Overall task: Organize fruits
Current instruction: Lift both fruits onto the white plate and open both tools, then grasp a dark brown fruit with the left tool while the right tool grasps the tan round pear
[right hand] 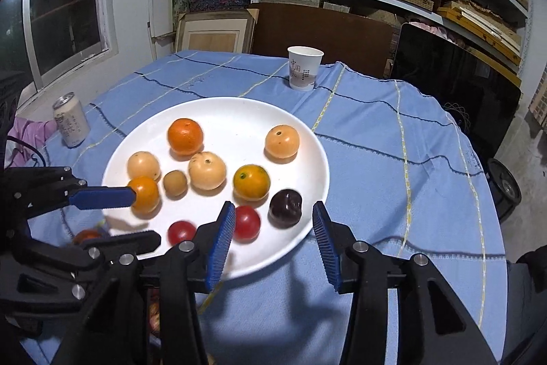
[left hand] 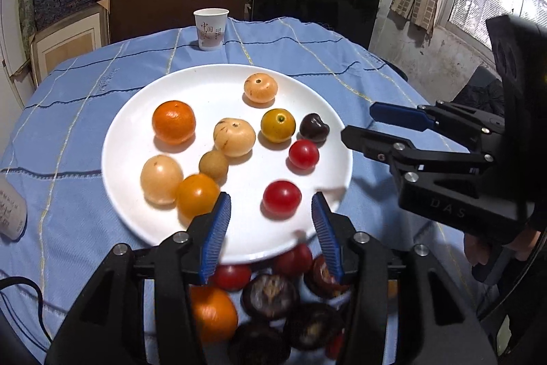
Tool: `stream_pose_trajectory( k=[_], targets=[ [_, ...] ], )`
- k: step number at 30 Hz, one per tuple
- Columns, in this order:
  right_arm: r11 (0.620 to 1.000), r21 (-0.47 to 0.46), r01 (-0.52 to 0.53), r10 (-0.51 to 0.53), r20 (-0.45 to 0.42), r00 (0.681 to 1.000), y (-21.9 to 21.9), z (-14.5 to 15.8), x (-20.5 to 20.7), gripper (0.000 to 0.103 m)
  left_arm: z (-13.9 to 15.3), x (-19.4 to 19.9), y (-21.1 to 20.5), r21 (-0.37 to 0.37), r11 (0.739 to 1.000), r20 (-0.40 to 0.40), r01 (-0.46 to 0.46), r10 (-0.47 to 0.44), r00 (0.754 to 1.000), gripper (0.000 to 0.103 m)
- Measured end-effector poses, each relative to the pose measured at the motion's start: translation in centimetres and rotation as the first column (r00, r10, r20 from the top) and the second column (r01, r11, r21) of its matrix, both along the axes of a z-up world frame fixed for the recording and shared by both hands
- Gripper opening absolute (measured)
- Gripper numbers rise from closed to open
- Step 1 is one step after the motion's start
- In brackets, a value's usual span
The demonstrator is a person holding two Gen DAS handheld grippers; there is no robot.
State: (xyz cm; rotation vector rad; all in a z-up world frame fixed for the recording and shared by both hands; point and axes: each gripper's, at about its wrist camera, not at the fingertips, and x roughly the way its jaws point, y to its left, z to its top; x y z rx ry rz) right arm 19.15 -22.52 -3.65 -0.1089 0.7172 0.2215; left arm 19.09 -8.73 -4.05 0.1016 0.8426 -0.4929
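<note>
Altogether the plate (left hand: pixel 130 125) holds ten fruits, two of them red tomatoes (left hand: pixel 282 198); both grippers' jaws spread, empty.

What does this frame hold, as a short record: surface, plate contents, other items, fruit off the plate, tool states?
surface: blue cloth
plate: ten fruits: one orange, three pale fruits, two yellow-orange, one small brown, two red tomatoes, one dark fruit
other items: cup behind plate; can beside plate
off plate: tomatoes, dark fruits, an orange near the front edge
left tool: open, empty
right tool: open, empty
</note>
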Motion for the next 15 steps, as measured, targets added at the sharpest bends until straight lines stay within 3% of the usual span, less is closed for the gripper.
stream_pose_trajectory(
  k=[4,6,11,15],
  targets=[
    [0.999,0.034,-0.021,0.021,-0.003,1.0,0.2,-0.2,-3.5,0.047,0.4,-3.1,2.3,0.012,1.0,0.033,0.007,-0.007,0.999,0.051],
    [0.997,0.07,-0.022,0.023,-0.016,1.0,0.2,-0.6,-5.3,0.047,0.5,-4.5,3.7,0.006,1.0,0.043,-0.001,0.001,0.999,0.058],
    [0.986,0.165,-0.008,0.015,-0.043,0.999,0.7,-2.1,-9.3,0.047,-0.4,-7.2,6.4,0.024,0.999,0.05,-0.025,0.024,0.998,0.058],
    [0.983,0.186,0.011,-0.001,-0.056,0.998,1.4,-3.4,-11.4,0.047,-2.0,-8.3,7.1,0.036,0.999,0.024,-0.024,0.023,0.999,0.058]
  ],
)
